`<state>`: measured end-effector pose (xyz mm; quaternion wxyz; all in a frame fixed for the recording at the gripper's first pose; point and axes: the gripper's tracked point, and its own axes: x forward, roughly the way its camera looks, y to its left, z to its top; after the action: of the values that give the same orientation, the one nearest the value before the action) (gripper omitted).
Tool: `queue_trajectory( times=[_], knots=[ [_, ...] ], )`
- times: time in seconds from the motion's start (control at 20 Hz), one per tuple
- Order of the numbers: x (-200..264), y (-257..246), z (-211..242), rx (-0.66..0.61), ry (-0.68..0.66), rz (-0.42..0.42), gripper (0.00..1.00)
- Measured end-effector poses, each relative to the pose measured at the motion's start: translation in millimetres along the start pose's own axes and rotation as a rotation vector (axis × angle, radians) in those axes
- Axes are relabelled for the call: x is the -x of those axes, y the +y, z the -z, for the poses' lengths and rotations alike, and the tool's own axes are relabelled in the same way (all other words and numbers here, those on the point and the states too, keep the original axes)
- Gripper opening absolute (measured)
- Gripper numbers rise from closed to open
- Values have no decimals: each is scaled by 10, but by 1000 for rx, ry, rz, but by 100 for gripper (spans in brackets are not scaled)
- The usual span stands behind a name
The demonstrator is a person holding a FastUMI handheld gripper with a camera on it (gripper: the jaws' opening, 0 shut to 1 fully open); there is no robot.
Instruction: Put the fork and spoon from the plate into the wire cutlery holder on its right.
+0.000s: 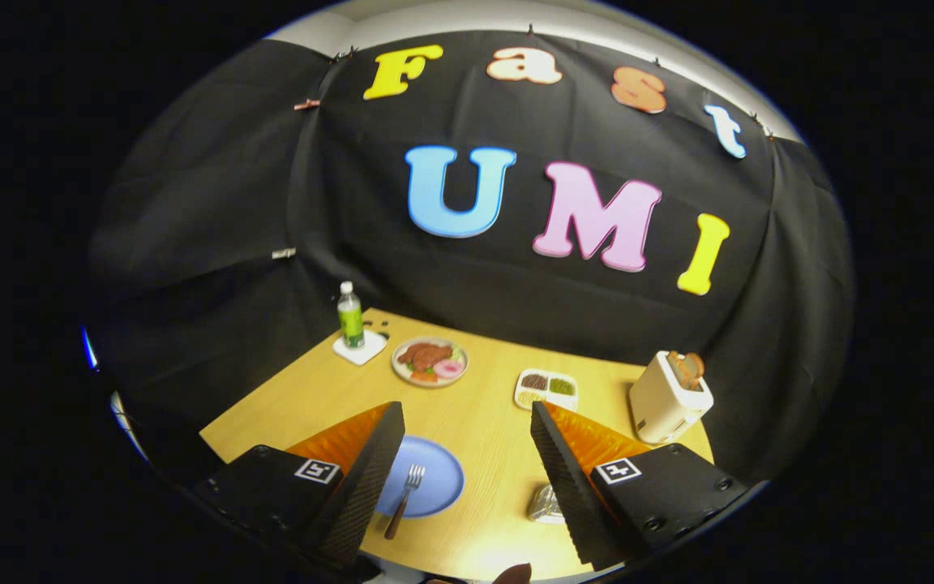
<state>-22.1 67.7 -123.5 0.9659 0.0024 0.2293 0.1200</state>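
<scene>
Gripper view: gripper (467, 454) held high above the wooden table (491, 422), fingers spread wide, grasping nothing, presumably to survey before descent. Fork (404, 499) lying on the blue plate (434, 478), just inside the left finger; spoon not discernible. Wire cutlery holder (546, 504) beside the right finger, partly hidden. Toaster (668, 396) well beyond.

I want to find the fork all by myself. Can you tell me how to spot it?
On the wooden table, find the blue plate near the open gripper. The fork lies on it, brown handle over the rim. The far plate of food holds no cutlery.
</scene>
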Motion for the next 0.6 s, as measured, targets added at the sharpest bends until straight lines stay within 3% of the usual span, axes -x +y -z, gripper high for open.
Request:
queue_trajectory(
  times=[0.25,0.6],
  knots=[
    [-215,365,983,-28,334,-112,92],
    [-604,641,1685,-47,508,-189,88]
  ],
)
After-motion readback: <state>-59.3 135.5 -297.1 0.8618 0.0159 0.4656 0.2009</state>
